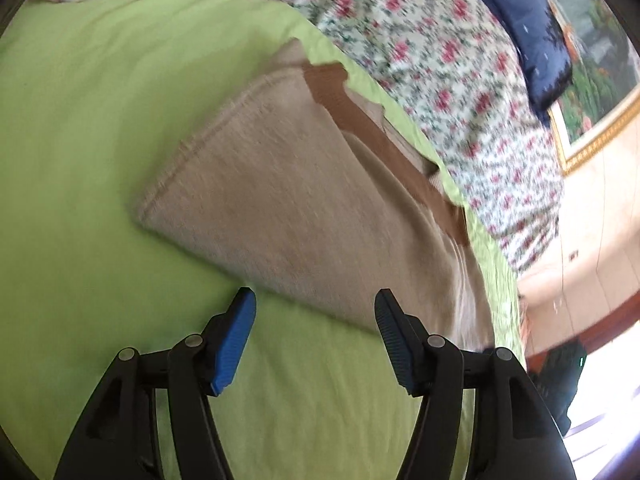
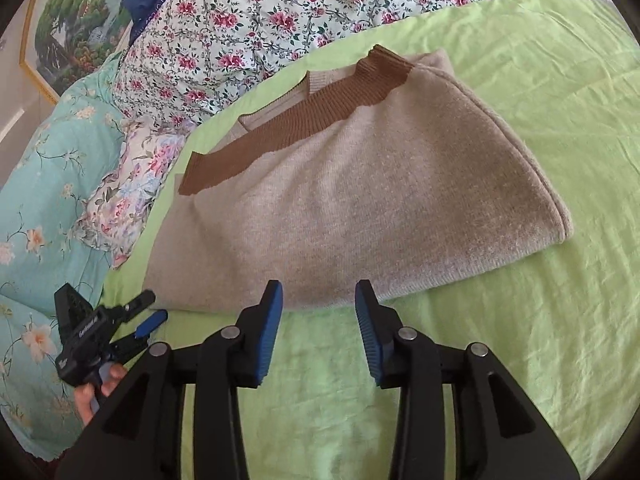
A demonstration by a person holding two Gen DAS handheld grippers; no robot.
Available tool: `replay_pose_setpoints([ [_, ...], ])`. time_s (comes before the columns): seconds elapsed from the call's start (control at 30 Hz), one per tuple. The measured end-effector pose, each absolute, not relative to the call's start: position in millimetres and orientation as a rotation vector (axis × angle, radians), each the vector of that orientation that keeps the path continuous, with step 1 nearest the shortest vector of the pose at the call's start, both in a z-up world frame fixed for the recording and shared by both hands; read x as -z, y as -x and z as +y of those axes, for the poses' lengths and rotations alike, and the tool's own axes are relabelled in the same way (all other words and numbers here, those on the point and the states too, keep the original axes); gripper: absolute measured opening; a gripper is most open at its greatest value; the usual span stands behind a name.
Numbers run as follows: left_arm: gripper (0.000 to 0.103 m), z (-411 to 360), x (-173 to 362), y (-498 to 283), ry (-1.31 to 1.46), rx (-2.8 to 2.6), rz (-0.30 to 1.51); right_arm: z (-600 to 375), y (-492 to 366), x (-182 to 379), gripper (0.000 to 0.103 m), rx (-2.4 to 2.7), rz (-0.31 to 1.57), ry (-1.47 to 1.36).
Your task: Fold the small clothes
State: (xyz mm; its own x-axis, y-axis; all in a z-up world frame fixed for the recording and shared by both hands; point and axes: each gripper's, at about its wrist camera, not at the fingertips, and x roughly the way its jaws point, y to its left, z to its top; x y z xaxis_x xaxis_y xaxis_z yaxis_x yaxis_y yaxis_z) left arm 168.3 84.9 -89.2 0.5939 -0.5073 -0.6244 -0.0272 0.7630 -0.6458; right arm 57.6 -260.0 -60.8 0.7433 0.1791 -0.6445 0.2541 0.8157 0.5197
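One folded beige knitted sweater [image 2: 340, 200] with one brown ribbed band [image 2: 296, 120] along its far edge lies flat on one light green bed sheet [image 2: 520, 340], near the sheet's far border. Two grippers, each with two black fingers carrying blue ribbed pads. Right gripper [image 2: 319, 312]: jaws apart, nothing between them, both pad tips right at the sweater's near folded edge; whether they touch the knit I cannot tell, but no fabric is pinched. Left gripper [image 1: 316, 312], seen in its own view: released too, jaws spread wider, empty gap over green sheet, tips just at the sweater's near edge [image 1: 304, 216], the right-side pad overlapping the fabric's corner in the picture. The left wrist view is motion-blurred. In the right wrist view the left gripper [image 2: 150, 312] also shows at the lower left, held by one hand [image 2: 96, 388], fingers wrapped on its handle, tips beside the sweater's left corner. Beyond the sheet: one white quilt with pink rose print [image 2: 280, 12], one turquoise floral cover [image 2: 44, 200] to the left, one small ruffled pale floral pillow [image 2: 132, 184] between them, one dark navy pillow [image 1: 524, 32], one gold-framed landscape painting [image 2: 68, 24] on the wall.
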Motion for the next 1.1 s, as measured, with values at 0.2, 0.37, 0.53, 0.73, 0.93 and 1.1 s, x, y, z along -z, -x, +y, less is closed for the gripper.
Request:
replay_pose_setpoints([
  [0.2, 0.062, 97, 94, -201, 0.716, 0.24, 0.861, -263, -63, 61, 0.04, 0.033, 0.744, -0.639],
  [0.37, 0.054, 101, 93, -224, 0.721, 0.167, 0.826, -268, -77, 57, 0.04, 0.017, 0.734, -0.637],
  [0.53, 0.015, 90, 78, -241, 0.643, 0.18, 0.816, -284, -95, 49, 0.04, -0.005, 0.707, -0.64],
  [0.73, 0.008, 35, 19, -236, 0.448, 0.329, 0.699, -310, -123, 36, 0.04, -0.061, 0.695, -0.668],
  [0.93, 0.007, -52, -2, -230, 0.243, 0.499, 0.693, -329, -167, 32, 0.058, -0.28, 0.708, -0.834],
  [1.1, 0.007, -104, 21, -234, 0.131, 0.56, 0.758, -324, -215, 42, 0.071, -0.413, 0.763, -0.908],
])
